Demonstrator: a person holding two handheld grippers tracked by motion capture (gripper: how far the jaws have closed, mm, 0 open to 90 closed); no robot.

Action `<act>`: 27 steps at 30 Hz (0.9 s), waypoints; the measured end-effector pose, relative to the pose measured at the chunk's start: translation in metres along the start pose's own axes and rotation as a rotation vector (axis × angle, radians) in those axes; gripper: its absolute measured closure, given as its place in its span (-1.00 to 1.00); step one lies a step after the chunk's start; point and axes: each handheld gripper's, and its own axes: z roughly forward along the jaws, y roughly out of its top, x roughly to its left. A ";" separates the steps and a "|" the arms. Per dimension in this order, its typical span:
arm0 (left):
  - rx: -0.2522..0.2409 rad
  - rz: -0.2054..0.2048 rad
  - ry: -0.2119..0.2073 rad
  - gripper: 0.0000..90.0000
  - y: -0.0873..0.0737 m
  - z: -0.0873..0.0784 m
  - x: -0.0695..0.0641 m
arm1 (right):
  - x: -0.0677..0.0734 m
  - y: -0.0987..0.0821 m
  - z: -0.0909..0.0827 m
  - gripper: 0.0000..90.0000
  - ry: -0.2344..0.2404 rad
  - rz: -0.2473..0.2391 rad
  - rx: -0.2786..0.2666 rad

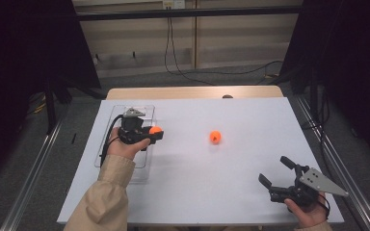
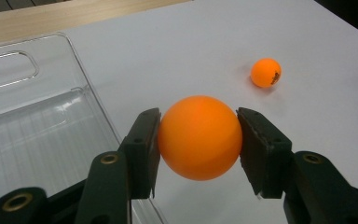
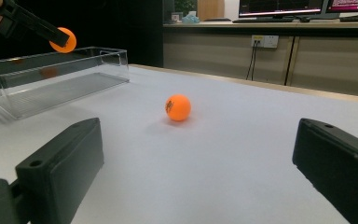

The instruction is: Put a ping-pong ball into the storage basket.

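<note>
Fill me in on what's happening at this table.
A person works two handheld grippers. The left gripper is shut on an orange ball, held up beside the clear plastic tray. A second orange ball lies on the white table. The right gripper is open and empty near the table's front edge.

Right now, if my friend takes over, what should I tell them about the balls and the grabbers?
Left gripper: shut on an orange ping-pong ball, held above the table beside the clear plastic bin.
Right gripper: open, holding nothing, near the table's front right corner.
Second orange ping-pong ball: lying loose on the white table, mid-table.
Done: one ball picked up.
Left: the bin looks empty, so probably drop the held ball in, then fetch the loose one.
</note>
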 end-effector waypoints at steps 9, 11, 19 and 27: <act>0.008 0.003 0.009 0.14 -0.002 -0.005 0.005 | 0.000 0.000 0.000 -0.97 0.002 0.000 0.001; -0.002 -0.009 0.005 0.14 -0.002 -0.005 0.005 | 0.000 0.000 0.000 -0.97 0.001 -0.001 0.001; 0.002 -0.012 0.010 0.14 -0.004 -0.008 0.010 | 0.000 0.000 0.000 -0.97 0.003 0.001 0.003; -0.004 -0.022 0.018 0.14 -0.004 -0.010 0.013 | 0.000 0.000 0.000 -0.97 0.005 -0.003 -0.001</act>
